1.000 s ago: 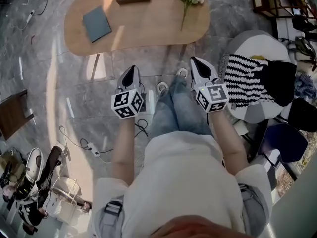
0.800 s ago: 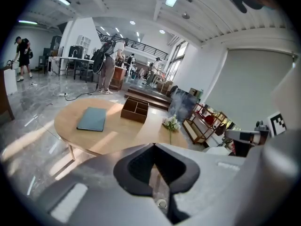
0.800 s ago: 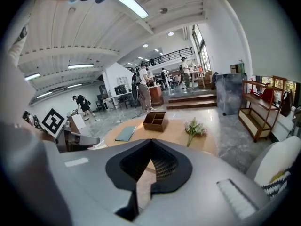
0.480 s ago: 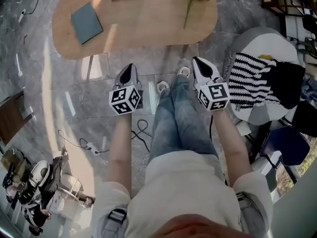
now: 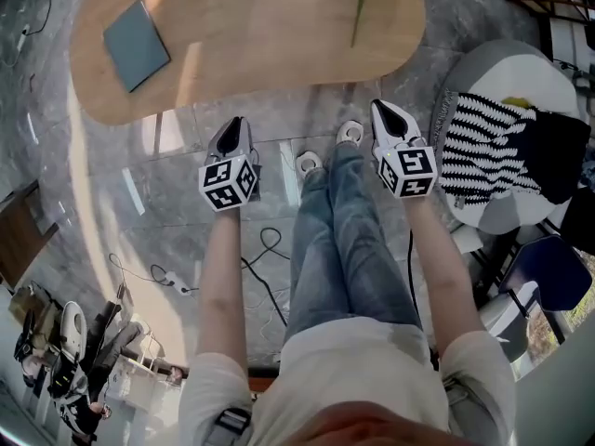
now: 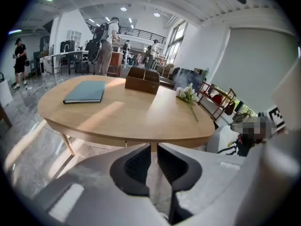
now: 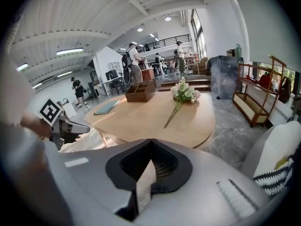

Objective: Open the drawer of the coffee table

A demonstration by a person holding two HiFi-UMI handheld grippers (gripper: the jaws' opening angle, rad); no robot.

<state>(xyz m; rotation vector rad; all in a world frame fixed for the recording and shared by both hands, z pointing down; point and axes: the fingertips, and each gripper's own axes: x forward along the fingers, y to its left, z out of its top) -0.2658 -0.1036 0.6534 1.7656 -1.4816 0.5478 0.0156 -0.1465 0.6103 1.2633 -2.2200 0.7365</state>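
Pointing forward-down, side by side: left claw [image 5: 233, 124] just opening, empty; right claw [image 5: 380, 110] clenched.

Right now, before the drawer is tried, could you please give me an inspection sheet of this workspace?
Surface: oval wooden coffee table, top sunlit.
Job's things: drawer not clearly made out under the top.
Clutter: teal book, wooden box and flower sprig, all on the table.
Grippers: left gripper has just been opening, narrow gap, nothing between; right gripper shut, empty; both short of the table.
Cables: black cable and power strip on the floor left of the person's legs.
Surroundings: white chair with striped cloth at right; people standing beyond.
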